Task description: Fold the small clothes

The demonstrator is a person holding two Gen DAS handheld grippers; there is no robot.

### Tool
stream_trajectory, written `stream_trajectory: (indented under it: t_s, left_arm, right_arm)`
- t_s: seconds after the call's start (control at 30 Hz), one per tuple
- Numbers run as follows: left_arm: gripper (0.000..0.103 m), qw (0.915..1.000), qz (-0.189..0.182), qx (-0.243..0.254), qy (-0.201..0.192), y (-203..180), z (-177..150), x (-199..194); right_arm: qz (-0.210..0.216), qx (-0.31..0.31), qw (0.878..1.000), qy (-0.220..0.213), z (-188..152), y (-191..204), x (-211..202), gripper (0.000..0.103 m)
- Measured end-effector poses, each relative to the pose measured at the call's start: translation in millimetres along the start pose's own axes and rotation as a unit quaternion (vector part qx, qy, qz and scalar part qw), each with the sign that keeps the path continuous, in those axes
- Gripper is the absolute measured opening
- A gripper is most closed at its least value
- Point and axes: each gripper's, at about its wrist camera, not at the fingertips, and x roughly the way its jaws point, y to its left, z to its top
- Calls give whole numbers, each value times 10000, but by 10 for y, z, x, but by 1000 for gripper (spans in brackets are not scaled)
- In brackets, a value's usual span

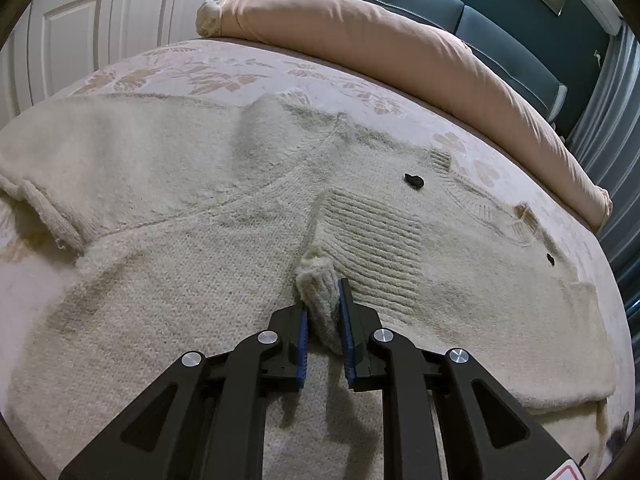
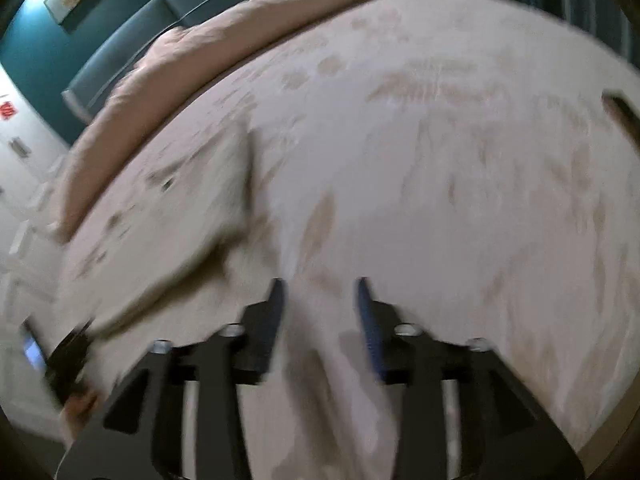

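A cream knitted cardigan with dark buttons lies spread over the bed. My left gripper is shut on its ribbed sleeve cuff, and the cuff's ribbed band lies folded across the cardigan's front. The right wrist view is blurred by motion. There my right gripper stands open over the bare bedspread, nothing between its fingers. The cardigan's edge lies to its left, apart from it.
The bed has a pale floral bedspread and a long peach bolster against a teal headboard. White closet doors stand at the back left. A dark object lies at the bed's right edge.
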Motion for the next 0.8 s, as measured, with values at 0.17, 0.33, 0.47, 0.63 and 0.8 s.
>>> stream_trajectory:
  t_s: [0.17,0.33,0.47,0.63,0.8]
  left_arm:
    - [15,10000,12,9,3,-7,4,-2]
    - [15,10000,24,18,5,-10,5,-3]
    - [15,10000,48,35,-3,-17,3,-6]
    - [15,10000,33,21,-19,-19,1,-9]
    - [15,10000,50,37,-18,-19,-1,-11]
  right_arm:
    - [454,-411,9939,921,-655,27,-199,58]
    - [-41,-890,9950,461,-831,169,-544,8]
    - [-376,-478,9948,818,-831,-139,-364,7]
    - [-622,-787,9944,-324,-414,381,-575,14]
    - [207,-1746,9829,-550,243,1334,9,13]
